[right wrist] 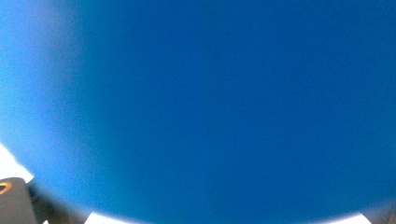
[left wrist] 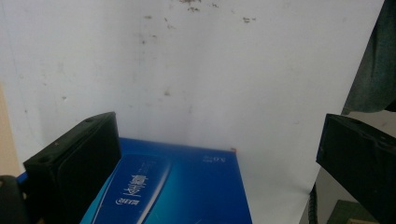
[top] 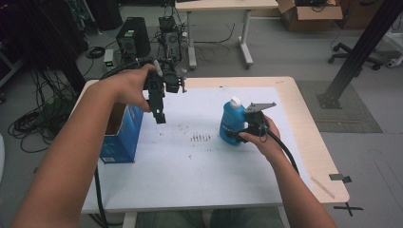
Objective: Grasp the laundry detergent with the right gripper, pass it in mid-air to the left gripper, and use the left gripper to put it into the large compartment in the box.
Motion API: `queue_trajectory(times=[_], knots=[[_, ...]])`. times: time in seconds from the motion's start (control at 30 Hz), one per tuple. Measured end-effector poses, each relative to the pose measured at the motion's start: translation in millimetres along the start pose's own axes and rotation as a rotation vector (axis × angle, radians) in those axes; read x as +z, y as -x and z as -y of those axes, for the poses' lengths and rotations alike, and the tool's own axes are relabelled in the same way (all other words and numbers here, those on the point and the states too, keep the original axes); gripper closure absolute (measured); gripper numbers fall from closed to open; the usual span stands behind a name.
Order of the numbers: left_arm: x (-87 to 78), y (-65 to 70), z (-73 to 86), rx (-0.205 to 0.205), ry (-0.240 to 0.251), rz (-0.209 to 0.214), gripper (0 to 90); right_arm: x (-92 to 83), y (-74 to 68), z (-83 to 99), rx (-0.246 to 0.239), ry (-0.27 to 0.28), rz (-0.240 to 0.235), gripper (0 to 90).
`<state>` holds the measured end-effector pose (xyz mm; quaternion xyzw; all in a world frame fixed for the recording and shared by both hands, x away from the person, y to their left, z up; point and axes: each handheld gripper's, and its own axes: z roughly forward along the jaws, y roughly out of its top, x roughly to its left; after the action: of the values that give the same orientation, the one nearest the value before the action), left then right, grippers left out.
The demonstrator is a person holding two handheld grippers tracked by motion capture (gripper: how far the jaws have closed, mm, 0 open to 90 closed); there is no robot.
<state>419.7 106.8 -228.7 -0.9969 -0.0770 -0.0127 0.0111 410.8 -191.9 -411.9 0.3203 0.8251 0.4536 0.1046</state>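
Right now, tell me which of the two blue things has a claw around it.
The blue bottle with the white cap, standing upright right of centre: the right claw grips its side. The open blue box sits untouched at the left edge.

A blue bottle (top: 231,124) with a white cap (top: 235,101) is standing right of the blue box (top: 122,134), which is carrying white lettering. Between them the white table sheet (top: 190,166) is showing dark speckles, and both grippers are showing black
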Motion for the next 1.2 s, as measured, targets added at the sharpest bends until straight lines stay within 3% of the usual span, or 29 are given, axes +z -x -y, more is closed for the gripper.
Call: queue_trajectory(times=[0.4, 0.8, 1.2], knots=[[-0.3, 1.7, 4.5, -0.007, 0.001, 0.001, 0.2, 2.0, 2.2, 1.3, 0.030, 0.053, 0.015, 1.8], [0.1, 1.4, 3.2, -0.002, 0.005, 0.001, 0.2, 1.6, -0.4, 4.9, 0.010, 0.091, 0.053, 6.5], [-0.4, 1.5, 4.6, -0.004, 0.001, 0.000, 0.2, 3.3, -3.2, 5.4, 0.003, 0.100, 0.058, 12.3]])
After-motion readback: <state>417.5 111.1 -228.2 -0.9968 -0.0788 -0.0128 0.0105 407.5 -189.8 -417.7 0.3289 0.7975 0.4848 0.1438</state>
